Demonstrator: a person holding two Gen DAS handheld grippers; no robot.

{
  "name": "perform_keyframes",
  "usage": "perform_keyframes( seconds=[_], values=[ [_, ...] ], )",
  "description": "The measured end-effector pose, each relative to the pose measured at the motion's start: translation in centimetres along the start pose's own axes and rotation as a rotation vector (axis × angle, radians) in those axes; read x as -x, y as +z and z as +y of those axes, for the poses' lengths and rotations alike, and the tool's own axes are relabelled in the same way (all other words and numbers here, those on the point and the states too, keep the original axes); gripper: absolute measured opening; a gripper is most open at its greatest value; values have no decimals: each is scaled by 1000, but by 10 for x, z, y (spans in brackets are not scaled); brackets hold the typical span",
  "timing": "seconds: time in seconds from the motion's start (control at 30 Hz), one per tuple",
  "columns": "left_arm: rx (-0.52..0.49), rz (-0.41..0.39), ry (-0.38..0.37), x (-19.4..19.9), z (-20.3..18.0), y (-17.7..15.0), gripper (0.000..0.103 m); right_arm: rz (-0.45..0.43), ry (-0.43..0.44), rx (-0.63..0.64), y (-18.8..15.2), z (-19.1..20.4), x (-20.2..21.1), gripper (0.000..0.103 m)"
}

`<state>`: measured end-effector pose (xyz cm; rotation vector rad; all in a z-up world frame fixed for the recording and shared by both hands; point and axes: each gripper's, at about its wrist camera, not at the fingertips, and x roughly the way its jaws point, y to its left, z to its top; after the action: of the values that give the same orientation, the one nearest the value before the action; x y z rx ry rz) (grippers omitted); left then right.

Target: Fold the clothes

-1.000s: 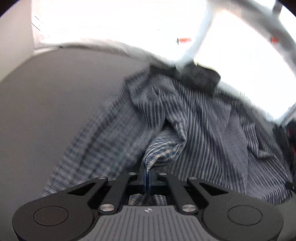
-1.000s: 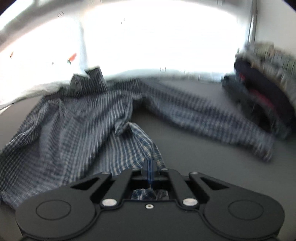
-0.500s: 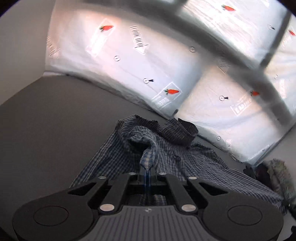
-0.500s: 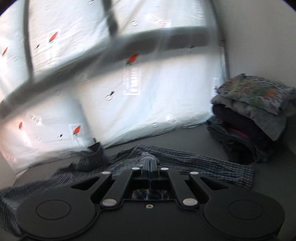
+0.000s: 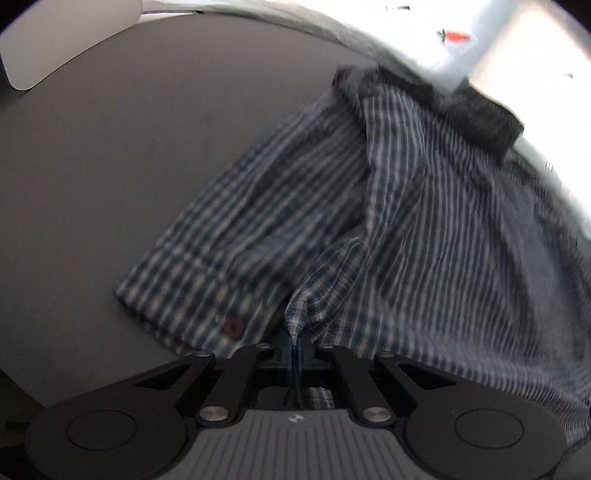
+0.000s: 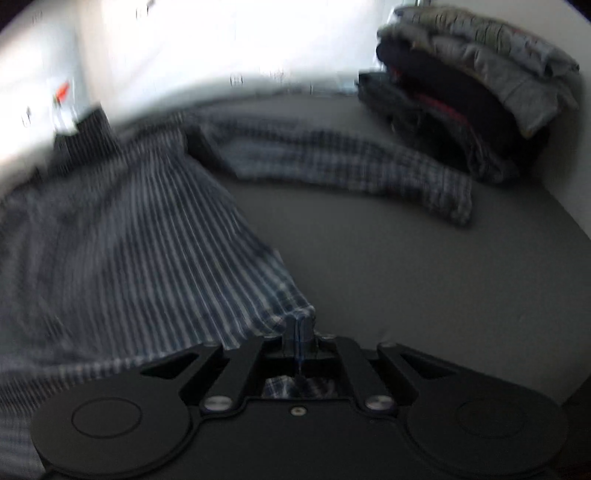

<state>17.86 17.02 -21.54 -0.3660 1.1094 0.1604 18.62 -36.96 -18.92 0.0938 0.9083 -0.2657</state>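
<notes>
A blue and white plaid shirt lies spread on the grey table, collar toward the far window. My left gripper is shut on a bottom hem corner of the shirt. A sleeve with a brown cuff button lies folded to the left of it. My right gripper is shut on the other hem corner of the shirt. The other sleeve stretches out to the right across the table.
A stack of folded clothes stands at the table's far right corner against the wall. A bright window covered with white sheeting runs along the table's far edge. A white wall corner is at the far left.
Both grippers, still holding the hem, lifted the shirt up toward the window half a second ago, then came back down. The shirt now lies flatter and more spread out.
</notes>
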Motion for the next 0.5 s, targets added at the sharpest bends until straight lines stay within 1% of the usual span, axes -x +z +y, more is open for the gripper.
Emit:
perform_keyframes(
  seconds=[0.07, 0.1, 0.13, 0.17, 0.2, 0.27, 0.33, 0.4, 0.43, 0.5],
  values=[
    [-16, 8, 21, -1, -3, -1, 8, 23, -15, 32, -3, 5, -2, 2],
    [-29, 9, 26, 0, -4, 0, 9, 22, -20, 51, -3, 7, 0, 6],
    [-43, 6, 34, 2, -6, 1, 17, 10, -28, 70, -2, 9, 2, 12],
    [-58, 2, 43, 4, -8, 2, 22, -7, -34, 88, 0, 11, 4, 23],
    [-71, -11, 50, 6, -10, 2, 30, -31, -36, 104, 2, 13, 8, 33],
    [-76, -47, 45, 11, -14, 1, 33, -79, -31, 134, 9, 18, 12, 36],
    [-64, -72, 27, 18, -18, 2, 39, -122, -19, 163, 16, 24, 14, 43],
    [-62, -106, 11, 25, -24, 2, 43, -156, 8, 181, 22, 31, 14, 54],
    [-64, -123, 10, 29, -28, 3, 48, -165, 34, 180, 24, 34, 13, 58],
    [-62, -151, 22, 35, -34, 1, 55, -170, 102, 166, 28, 39, 9, 70]
  ],
)
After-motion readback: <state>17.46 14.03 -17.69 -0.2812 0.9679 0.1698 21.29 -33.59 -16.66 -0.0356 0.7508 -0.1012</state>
